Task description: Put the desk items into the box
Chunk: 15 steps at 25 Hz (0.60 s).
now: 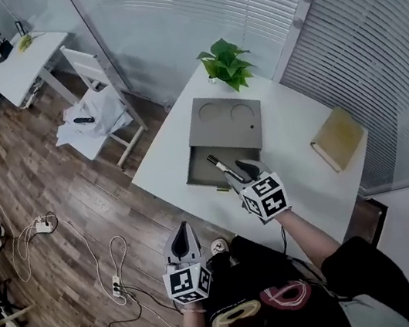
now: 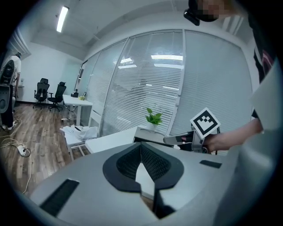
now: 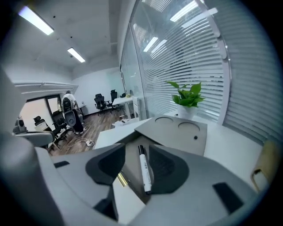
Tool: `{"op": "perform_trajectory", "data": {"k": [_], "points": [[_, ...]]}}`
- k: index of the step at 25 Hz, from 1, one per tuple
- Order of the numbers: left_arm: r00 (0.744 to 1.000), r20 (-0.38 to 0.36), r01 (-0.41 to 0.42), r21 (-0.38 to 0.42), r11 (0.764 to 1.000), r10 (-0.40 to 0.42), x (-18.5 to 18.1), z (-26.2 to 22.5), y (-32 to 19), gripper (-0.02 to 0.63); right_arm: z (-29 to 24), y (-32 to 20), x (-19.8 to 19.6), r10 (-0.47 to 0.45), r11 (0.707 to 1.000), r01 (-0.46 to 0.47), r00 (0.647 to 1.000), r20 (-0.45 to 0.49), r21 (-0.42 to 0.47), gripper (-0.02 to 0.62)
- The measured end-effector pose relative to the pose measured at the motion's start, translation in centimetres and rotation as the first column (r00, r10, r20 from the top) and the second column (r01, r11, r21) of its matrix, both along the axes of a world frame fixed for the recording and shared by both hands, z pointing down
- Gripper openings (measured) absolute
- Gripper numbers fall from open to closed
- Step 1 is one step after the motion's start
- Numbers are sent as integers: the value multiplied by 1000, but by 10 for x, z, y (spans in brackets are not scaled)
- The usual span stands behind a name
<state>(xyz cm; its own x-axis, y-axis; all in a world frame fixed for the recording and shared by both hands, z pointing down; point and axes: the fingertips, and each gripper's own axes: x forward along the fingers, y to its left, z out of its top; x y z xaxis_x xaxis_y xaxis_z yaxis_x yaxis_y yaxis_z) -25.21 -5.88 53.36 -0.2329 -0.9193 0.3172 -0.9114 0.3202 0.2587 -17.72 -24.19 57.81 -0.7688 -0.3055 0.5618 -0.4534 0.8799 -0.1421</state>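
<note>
A grey box (image 1: 228,119) stands open on the white table (image 1: 302,181), its lid with two round recesses pushed back. A black-and-white marker (image 1: 221,167) lies in the open part of the box (image 3: 177,132). My right gripper (image 1: 243,171) hangs open just above the box's near edge. In the right gripper view the marker (image 3: 143,170) shows between the spread pads, untouched. A small gold-coloured item (image 3: 121,180) lies at the box's near edge. My left gripper (image 1: 182,233) is off the table, over the floor, its pads (image 2: 141,145) meeting with nothing between them.
A potted plant (image 1: 228,64) stands behind the box at the table's far edge. A tan notebook (image 1: 337,139) lies at the table's right side. A white chair (image 1: 97,107) with cloth on it stands left of the table, and cables (image 1: 60,231) trail on the wooden floor.
</note>
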Motion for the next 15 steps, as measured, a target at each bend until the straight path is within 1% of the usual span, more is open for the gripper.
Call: {"op": "perform_trajectory", "data": {"k": [5, 10, 15], "points": [[998, -7, -63, 23, 998, 64, 7, -4, -16, 18, -17, 7, 18, 67, 998, -68, 997, 47, 17, 172], [992, -10, -129, 47, 991, 129, 17, -7, -35, 18, -18, 13, 42, 131, 991, -133, 990, 59, 30, 172], [980, -11, -197, 59, 979, 198, 27, -10, -49, 18, -20, 19, 64, 199, 979, -202, 978, 68, 38, 172]]}}
